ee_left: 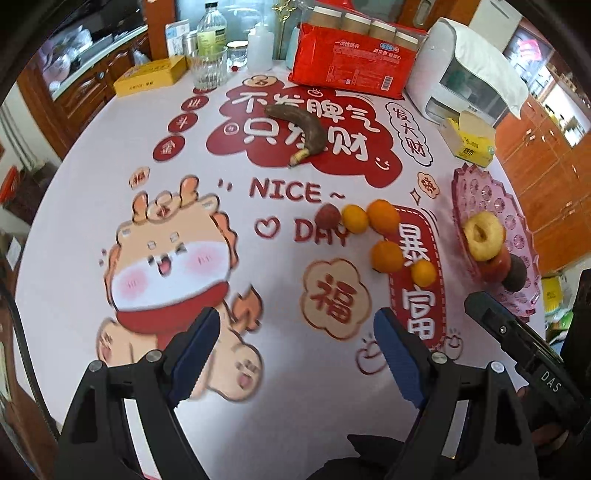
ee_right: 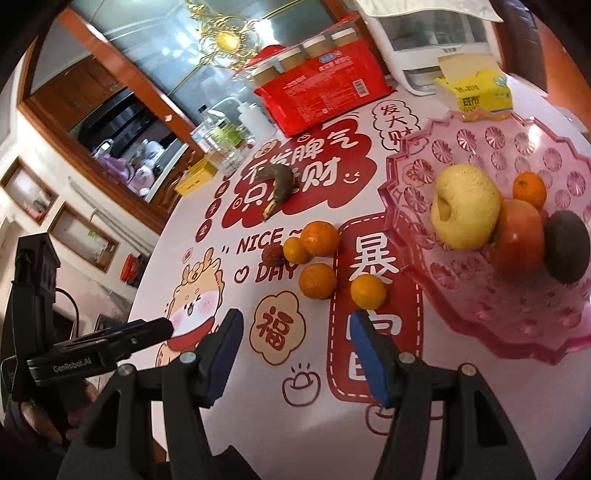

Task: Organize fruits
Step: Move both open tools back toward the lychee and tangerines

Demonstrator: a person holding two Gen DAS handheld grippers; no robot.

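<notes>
Just ahead of your right gripper (ee_right: pixel 295 356), which gaped with nothing in it, lay a small orange (ee_right: pixel 368 291) on the surface (ee_right: pixel 317 417); your left gripper (ee_left: pixel 293 356) was likewise released.

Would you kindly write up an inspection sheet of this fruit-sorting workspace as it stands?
Surface: table under a printed red-and-white cloth.
Job's things: pink tray holds a yellow apple, a tomato, a dark fruit and one orange; four oranges, a lychee and a blackened banana lie loose on the cloth.
Clutter: red cup pack, tissue box, yellow box, bottles, glass.
Grippers: left gripper and right gripper open, empty, above the cloth.
Cables: nothing seen.
Surroundings: wooden cabinets, white appliance.
</notes>
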